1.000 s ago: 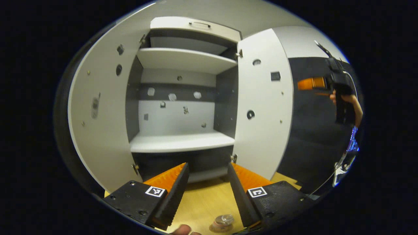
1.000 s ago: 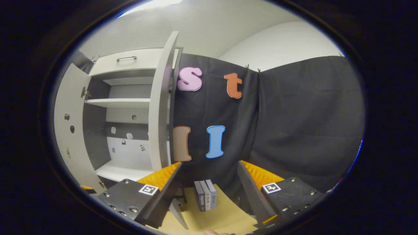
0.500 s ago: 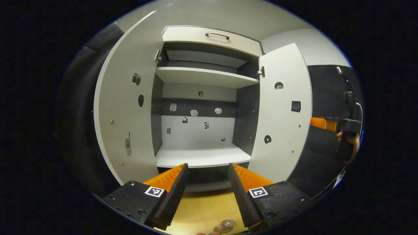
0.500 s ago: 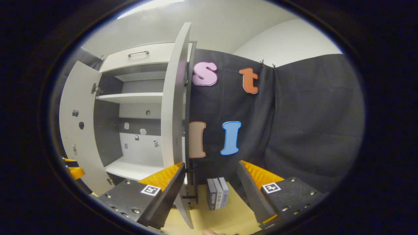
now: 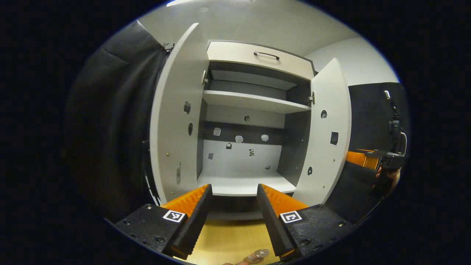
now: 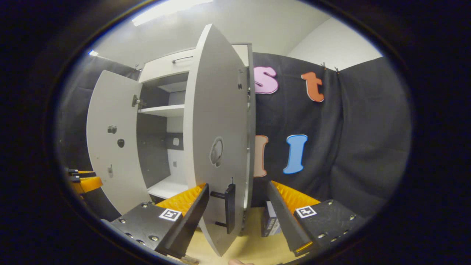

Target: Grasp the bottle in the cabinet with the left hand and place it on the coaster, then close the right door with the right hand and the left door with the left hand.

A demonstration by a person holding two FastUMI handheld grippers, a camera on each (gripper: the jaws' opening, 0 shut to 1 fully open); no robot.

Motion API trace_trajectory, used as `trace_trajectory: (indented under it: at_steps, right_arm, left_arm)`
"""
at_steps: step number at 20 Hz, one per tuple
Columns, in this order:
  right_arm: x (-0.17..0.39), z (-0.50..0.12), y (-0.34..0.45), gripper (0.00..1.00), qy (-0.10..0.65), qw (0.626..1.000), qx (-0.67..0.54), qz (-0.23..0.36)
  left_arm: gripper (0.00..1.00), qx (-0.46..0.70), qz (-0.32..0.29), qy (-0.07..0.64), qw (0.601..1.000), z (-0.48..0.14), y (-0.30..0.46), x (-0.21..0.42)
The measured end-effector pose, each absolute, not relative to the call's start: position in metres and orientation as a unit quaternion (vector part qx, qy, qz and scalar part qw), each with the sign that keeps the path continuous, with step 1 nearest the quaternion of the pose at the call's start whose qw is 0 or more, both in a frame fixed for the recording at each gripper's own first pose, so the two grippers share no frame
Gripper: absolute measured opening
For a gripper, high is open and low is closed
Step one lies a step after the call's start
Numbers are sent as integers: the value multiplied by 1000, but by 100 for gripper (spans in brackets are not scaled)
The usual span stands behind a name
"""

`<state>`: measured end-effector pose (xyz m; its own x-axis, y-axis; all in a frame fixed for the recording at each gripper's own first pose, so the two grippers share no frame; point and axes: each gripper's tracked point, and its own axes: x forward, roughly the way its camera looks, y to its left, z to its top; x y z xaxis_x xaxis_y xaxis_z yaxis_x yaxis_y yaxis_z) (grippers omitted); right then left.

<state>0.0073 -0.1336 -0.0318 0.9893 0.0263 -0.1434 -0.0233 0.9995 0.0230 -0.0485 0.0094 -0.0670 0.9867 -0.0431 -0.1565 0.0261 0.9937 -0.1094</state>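
The white cabinet (image 5: 254, 103) stands with both doors swung out and its shelves bare. My left gripper (image 5: 233, 187) is open in front of the lower shelf, with nothing between its fingers. The bottle's clear top (image 5: 260, 253) peeks in at the bottom edge, on the wooden table. In the right gripper view the right door (image 6: 217, 129) shows its outer face. Its black handle (image 6: 229, 208) sits just ahead of my open right gripper (image 6: 238, 186), nearer the left finger. The left door (image 6: 114, 140) stands open farther back.
The right gripper's orange finger (image 5: 362, 158) and the hand holding it (image 5: 390, 176) show beyond the right door (image 5: 325, 136). The left gripper's orange finger (image 6: 86, 182) shows at the far left. Upright books (image 6: 270, 222) stand on the wooden table (image 6: 254, 244) behind the right door.
My left gripper has drawn back from the cabinet, leaving the bottle on the table. My right gripper has come round to the right door's outer face, and the handle now lies before its fingers.
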Motion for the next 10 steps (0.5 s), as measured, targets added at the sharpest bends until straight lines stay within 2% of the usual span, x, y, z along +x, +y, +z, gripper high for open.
trace_trajectory:
  at_steps: [1,3,4,5,6,7,9,10]
  right_arm:
    - [13,-33,-124,97,73,997,12,22]
    - [24,-35,-112,97,74,997,10,29]
    - [30,-37,-104,92,74,997,9,34]
    - [35,-37,-94,97,75,996,11,42]
    - [41,-39,-82,97,76,995,15,55]
    - [48,-41,-67,92,80,994,17,69]
    - [56,-42,-48,97,79,994,8,79]
    - [59,-42,-39,92,77,993,2,84]
  left_arm:
    - [79,-55,-9,76,996,-63,15,-51]
    - [79,-55,8,71,996,-60,27,-59]
    - [79,-54,20,69,996,-59,35,-63]
    - [79,-53,33,69,996,-58,45,-68]
    - [79,-53,48,67,995,-56,55,-73]
    - [79,-51,65,65,994,-55,69,-79]
    - [79,-48,93,62,993,-54,88,-88]
    - [79,-47,106,61,991,-53,98,-91]
